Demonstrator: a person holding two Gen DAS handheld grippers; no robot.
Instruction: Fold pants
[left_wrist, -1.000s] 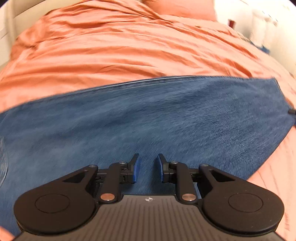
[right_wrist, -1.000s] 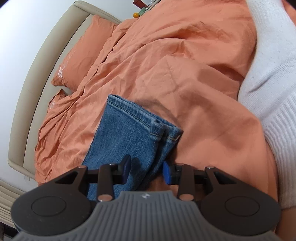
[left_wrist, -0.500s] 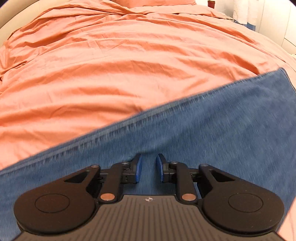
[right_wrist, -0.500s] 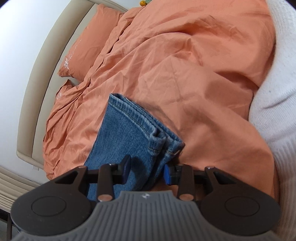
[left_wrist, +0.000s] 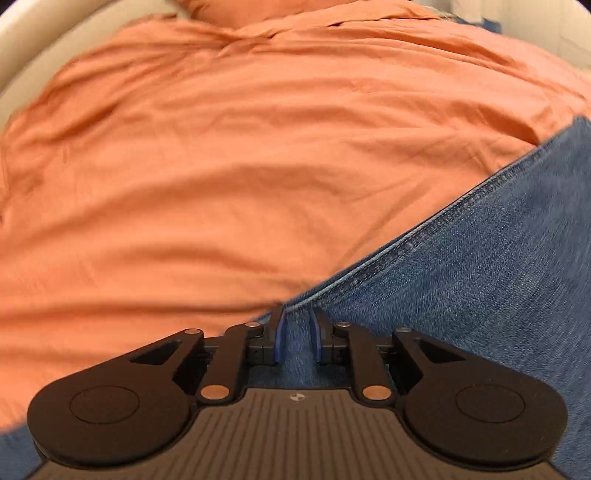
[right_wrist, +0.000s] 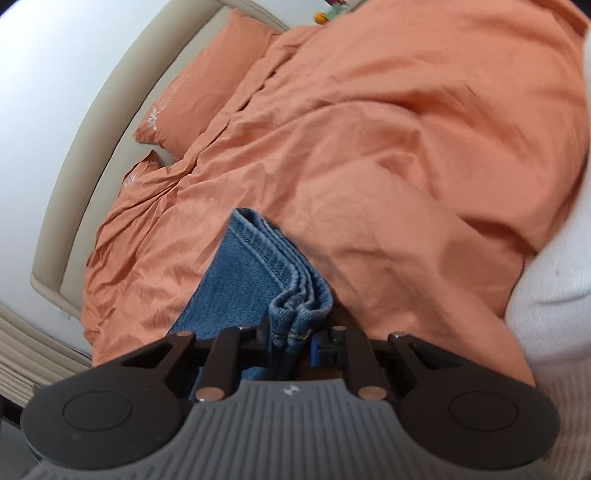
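While spread over the jeans (left_wrist: 480, 295) near their stitched edge, left gripper (left_wrist: 295, 338) fingers apart, denim between, not clamped | right gripper (right_wrist: 290, 341) fingers apart around bunched hem (right_wrist: 299, 306) | beyond: orange duvet (right_wrist: 388, 147), pillow (right_wrist: 207, 92), beige headboard (right_wrist: 96, 122)

I see soft, even indoor light with no glare. Both fisheye views bend at the edges, and motion blur smears the orange duvet (left_wrist: 258, 166) and the white wall (right_wrist: 55, 92).
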